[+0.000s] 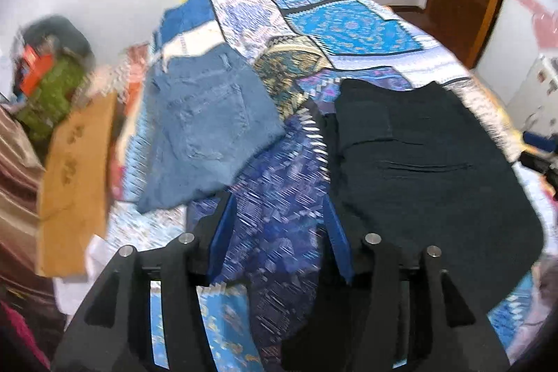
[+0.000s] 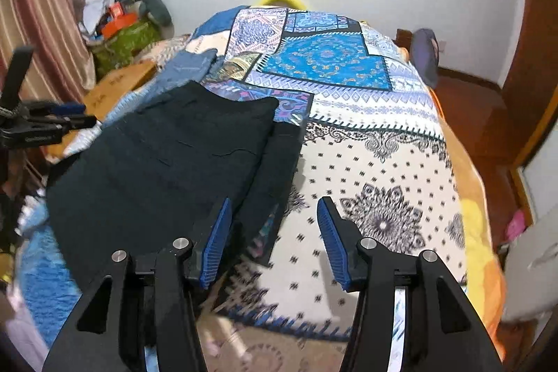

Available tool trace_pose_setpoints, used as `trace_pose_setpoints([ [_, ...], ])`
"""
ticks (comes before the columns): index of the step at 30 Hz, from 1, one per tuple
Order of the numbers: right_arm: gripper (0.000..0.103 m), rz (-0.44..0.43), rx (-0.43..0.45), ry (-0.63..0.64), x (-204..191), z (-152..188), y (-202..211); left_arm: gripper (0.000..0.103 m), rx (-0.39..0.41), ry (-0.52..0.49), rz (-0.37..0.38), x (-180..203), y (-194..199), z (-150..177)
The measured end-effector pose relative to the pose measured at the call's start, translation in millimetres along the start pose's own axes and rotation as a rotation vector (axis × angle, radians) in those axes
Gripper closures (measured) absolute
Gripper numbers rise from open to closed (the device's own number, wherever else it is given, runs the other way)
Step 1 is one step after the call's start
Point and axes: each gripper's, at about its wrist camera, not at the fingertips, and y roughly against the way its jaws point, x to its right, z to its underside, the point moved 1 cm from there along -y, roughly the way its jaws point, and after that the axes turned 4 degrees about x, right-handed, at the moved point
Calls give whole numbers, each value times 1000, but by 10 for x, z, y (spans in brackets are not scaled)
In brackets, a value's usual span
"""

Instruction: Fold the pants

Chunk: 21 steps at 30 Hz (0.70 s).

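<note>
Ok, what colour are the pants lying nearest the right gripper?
Black, or a very dark navy. The pants show best in the right wrist view.

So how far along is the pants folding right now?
Done, it seems: the jeans lie folded into a compact stack on the bedspread. In hand: nothing; the left gripper and right gripper are both open and empty above the bed. Left: the black pants lie flat but only partly folded, one edge doubled over, so further folds probably remain.
</note>
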Motion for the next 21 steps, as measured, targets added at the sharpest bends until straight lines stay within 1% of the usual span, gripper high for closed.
trace_pose_setpoints([
  [1, 44, -16, 2, -24, 4, 7, 36, 41, 0, 6, 24, 1, 18, 9],
  [2, 35, -32, 4, -50, 1, 20, 62, 30, 4, 7, 37, 9, 28, 17],
  [3, 31, -41, 6, -73, -8, 36, 82, 20, 7, 8, 51, 25, 40, 33],
  [5, 30, -62, 0, -103, -34, 71, 58, 9, -12, -1, 88, 108, 11, 65],
  [9, 30, -116, -73, -164, -108, 168, -140, 8, -78, -20, 102, 242, -208, 103],
  [11, 30, -137, -117, -191, -122, 228, -279, 8, -108, 11, 137, 238, -321, 104],
  [14, 23, -178, -131, -255, -80, 266, -377, 8, -150, 73, 193, 196, -458, 71],
  [17, 22, -250, -164, -315, -26, 249, -488, 8, -194, 113, 248, 209, -600, 32],
  [18, 20, -267, -173, -330, -20, 243, -530, 8, -202, 116, 261, 225, -630, 19],
  [21, 19, -280, -166, -307, -59, 190, -607, 8, -237, 121, 320, 317, -742, -27],
])
